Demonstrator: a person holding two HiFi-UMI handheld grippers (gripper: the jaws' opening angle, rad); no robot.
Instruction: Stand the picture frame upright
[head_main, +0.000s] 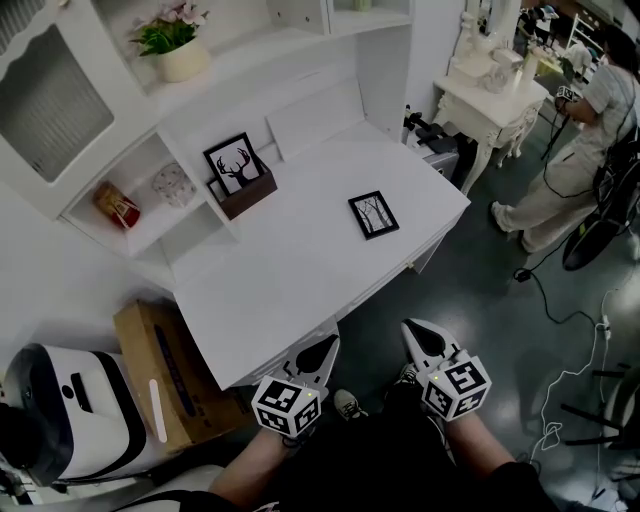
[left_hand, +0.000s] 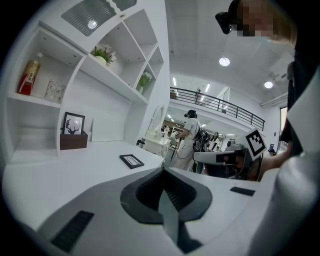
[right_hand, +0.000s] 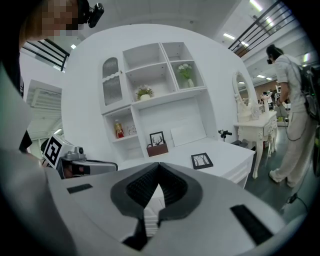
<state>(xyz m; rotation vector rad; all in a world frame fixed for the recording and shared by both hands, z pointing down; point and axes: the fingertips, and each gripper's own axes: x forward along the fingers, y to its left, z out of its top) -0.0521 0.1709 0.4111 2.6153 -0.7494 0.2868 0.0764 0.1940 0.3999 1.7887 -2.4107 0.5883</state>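
Note:
A small black picture frame (head_main: 373, 214) with a tree print lies flat on the white desk (head_main: 300, 260), towards its right side. It also shows lying flat as the black frame (left_hand: 131, 160) in the left gripper view and the black frame (right_hand: 201, 160) in the right gripper view. My left gripper (head_main: 322, 353) hangs shut and empty just off the desk's near edge. My right gripper (head_main: 418, 335) is shut and empty too, to the right of it, over the floor. Both are well short of the frame.
A deer picture (head_main: 233, 163) stands upright behind a brown box (head_main: 247, 194) at the back of the desk. Shelves hold a flower pot (head_main: 180, 55) and a red can (head_main: 117, 206). A cardboard box (head_main: 170, 370) stands left of the desk. A person (head_main: 570, 160) stands at the right by a dressing table (head_main: 490, 95).

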